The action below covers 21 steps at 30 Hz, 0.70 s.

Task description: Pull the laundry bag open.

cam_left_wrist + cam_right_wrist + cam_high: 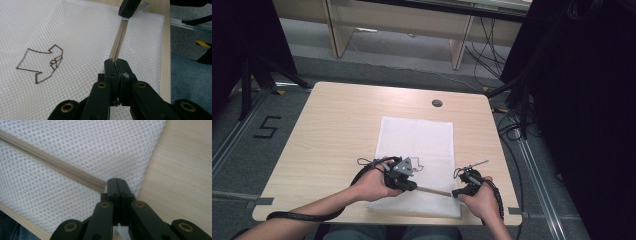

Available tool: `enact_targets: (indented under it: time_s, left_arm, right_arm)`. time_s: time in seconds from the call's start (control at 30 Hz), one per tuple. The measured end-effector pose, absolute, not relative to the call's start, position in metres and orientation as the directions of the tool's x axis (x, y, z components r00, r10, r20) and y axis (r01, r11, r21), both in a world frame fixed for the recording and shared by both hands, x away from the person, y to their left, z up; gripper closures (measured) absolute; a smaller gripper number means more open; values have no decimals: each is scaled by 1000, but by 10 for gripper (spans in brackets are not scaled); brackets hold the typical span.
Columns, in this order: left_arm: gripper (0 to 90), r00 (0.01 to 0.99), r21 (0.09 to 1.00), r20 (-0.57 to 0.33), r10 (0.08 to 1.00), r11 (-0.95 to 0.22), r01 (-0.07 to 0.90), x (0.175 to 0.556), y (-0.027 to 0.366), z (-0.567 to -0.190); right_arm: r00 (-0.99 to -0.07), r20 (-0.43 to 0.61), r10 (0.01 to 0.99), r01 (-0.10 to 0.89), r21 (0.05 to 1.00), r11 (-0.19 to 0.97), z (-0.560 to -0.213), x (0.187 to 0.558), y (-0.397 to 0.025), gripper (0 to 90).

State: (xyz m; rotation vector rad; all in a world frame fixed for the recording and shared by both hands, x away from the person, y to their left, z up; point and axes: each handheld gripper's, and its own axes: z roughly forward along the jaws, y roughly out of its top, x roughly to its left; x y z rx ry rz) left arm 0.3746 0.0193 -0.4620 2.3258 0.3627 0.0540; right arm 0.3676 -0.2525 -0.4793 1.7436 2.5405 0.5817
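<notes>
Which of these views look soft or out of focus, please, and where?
High view: evenly lit, slightly soft, dark at both sides. Left gripper view: left claw blurred close up, mesh bag sharp. Right gripper view: right claw soft, zipper and mesh crisp.

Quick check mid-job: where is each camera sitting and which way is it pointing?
High view: above the person's side, looking forward and down on the table; forearms, both hands, left gripper and right gripper show.
Left gripper view: rides the left gripper, looking along the zipper; its shut jaws show.
Right gripper view: rides the right gripper, looking down at the zipper's end; shut jaws show.
All share the white mesh bag.
</notes>
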Motion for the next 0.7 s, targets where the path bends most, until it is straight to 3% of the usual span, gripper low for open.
enact_targets:
  time_s: [0.7]
  left_arm:
    - [877,957,700,-75,280,-669,250,376,27,-463]
  right_arm:
    - [-381,202,902,900,304,312,-479,368,-252,900]
